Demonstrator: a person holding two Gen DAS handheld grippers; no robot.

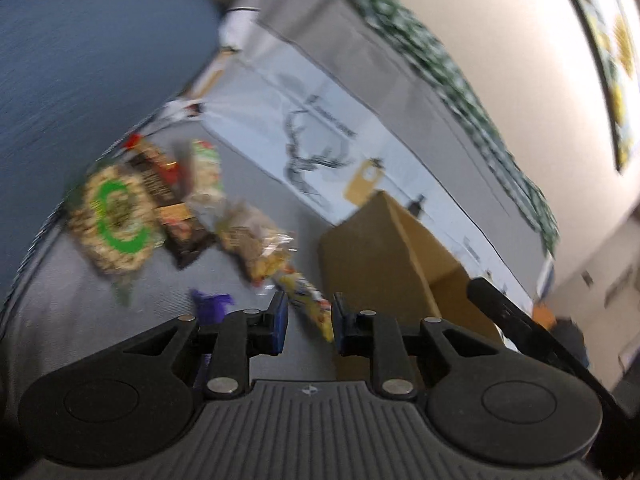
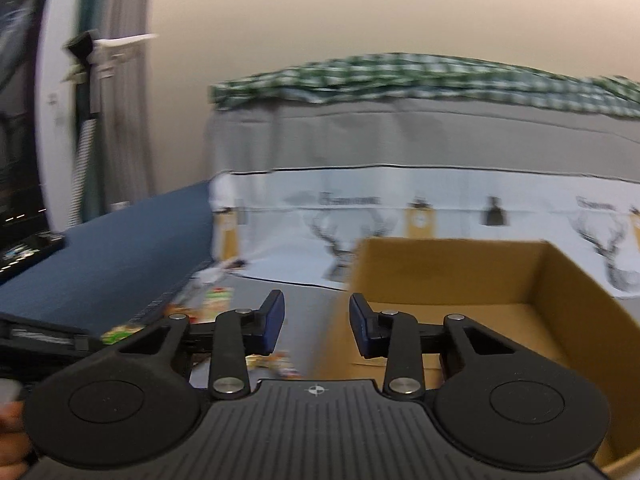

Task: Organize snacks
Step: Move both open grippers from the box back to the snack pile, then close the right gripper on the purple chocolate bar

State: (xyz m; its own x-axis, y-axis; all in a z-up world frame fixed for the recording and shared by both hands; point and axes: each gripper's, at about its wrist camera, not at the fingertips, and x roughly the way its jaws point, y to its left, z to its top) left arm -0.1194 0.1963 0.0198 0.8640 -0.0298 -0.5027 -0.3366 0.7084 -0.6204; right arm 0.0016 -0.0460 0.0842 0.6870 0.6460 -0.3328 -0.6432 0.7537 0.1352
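Several snack packets lie on the grey table: a round green-labelled pack (image 1: 114, 218), a dark brown bar pack (image 1: 168, 196), a clear bag of nuts (image 1: 252, 236), a yellow packet (image 1: 308, 300) and a small purple piece (image 1: 212, 304). My left gripper (image 1: 310, 316) is open and empty, with the yellow packet just ahead between its fingers. An open cardboard box (image 1: 384, 256) stands to its right. My right gripper (image 2: 316, 318) is open and empty at the left front wall of the cardboard box (image 2: 460, 276). Some snacks (image 2: 216, 300) show blurred to its left.
A white cloth with deer prints (image 1: 320, 136) lies behind the snacks and box, against a grey covered back (image 2: 400, 136) topped by green checked fabric (image 2: 400, 76). A blue surface (image 1: 80, 60) is at the left. Both views are motion-blurred.
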